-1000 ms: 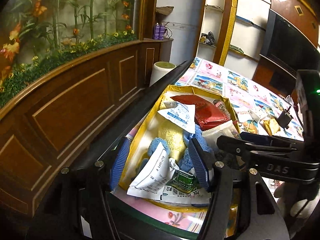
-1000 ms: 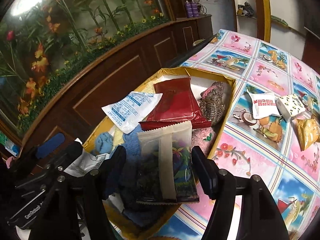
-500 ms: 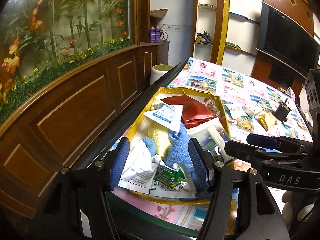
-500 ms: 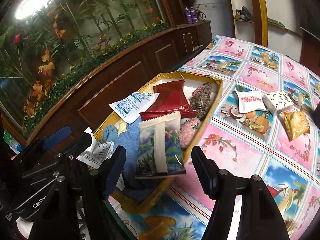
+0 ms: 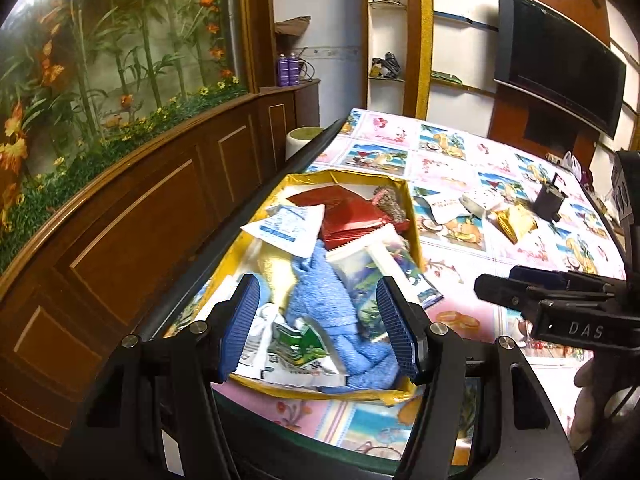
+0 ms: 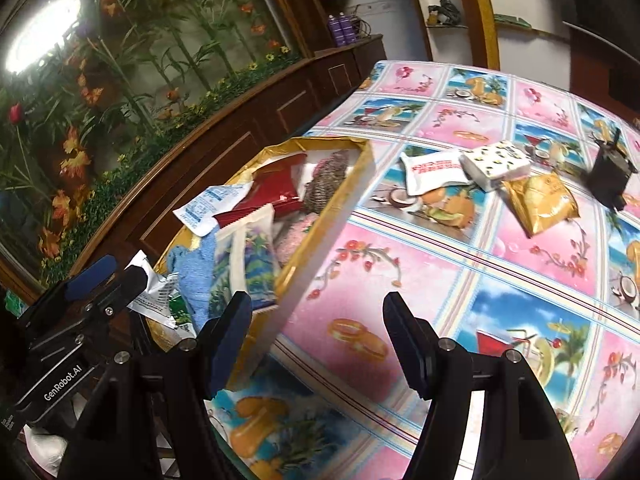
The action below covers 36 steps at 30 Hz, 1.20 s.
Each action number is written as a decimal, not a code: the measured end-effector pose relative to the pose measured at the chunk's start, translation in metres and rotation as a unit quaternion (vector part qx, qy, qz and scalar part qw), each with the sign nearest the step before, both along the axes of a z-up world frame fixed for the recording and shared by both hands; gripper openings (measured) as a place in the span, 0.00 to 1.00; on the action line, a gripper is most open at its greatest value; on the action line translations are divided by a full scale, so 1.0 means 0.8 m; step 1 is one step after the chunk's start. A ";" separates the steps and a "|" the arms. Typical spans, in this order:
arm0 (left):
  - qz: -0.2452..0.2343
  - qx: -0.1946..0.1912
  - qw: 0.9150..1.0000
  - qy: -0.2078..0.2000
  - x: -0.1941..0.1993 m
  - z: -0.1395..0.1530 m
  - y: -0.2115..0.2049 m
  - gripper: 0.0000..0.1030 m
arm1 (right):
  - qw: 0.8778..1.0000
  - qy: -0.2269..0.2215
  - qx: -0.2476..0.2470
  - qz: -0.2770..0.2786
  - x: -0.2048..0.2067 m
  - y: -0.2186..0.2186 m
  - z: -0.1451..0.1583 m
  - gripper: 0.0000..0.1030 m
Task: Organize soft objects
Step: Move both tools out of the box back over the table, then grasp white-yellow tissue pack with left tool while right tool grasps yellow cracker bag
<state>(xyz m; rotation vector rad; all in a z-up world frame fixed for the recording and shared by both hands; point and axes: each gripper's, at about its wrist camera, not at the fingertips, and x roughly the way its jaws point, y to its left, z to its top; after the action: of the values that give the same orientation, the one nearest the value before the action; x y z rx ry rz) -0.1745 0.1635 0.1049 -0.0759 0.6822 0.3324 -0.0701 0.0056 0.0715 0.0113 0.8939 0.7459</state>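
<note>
A gold box at the table's left edge holds soft items: a blue towel, a red packet, a white sachet, a flowered packet and a green-and-white packet. My left gripper is open and empty above the box's near end. My right gripper is open and empty over the tablecloth, right of the box. A white-red packet, a dotted tissue pack and a gold packet lie on the table.
A black clip-like object stands at the table's far right. A wooden cabinet with a plant display runs along the left. The patterned tablecloth covers the table.
Both grippers have drawn back from the box. The right gripper has swung right, off the flowered packet and over the tablecloth. The flowered packet stays in the box.
</note>
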 end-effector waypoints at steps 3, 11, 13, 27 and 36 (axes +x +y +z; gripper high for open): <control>-0.008 0.005 1.000 0.006 0.005 0.000 -0.013 0.60 | 1.000 0.002 0.005 -0.013 0.004 -0.021 -0.001 0.66; -0.074 0.000 0.997 0.037 0.026 -0.011 -0.052 0.60 | 0.997 0.002 0.014 -0.078 0.025 -0.103 -0.009 0.66; -0.099 -0.014 0.994 0.048 0.036 -0.015 -0.064 0.60 | 0.995 0.008 0.015 -0.103 0.035 -0.130 -0.015 0.66; -0.199 -0.136 0.966 0.096 0.222 -0.005 -0.132 0.60 | 0.973 0.007 0.057 -0.224 0.114 -0.248 -0.030 0.66; -0.143 -0.172 0.965 0.140 0.413 -0.052 -0.151 0.59 | 0.958 0.040 0.087 -0.271 0.130 -0.292 -0.048 0.66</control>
<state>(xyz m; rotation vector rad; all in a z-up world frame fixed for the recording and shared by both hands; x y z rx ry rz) 0.1556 0.0427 0.0630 -0.2613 1.0143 -0.0598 0.0335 -0.2283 0.0332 0.4308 0.8450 0.3079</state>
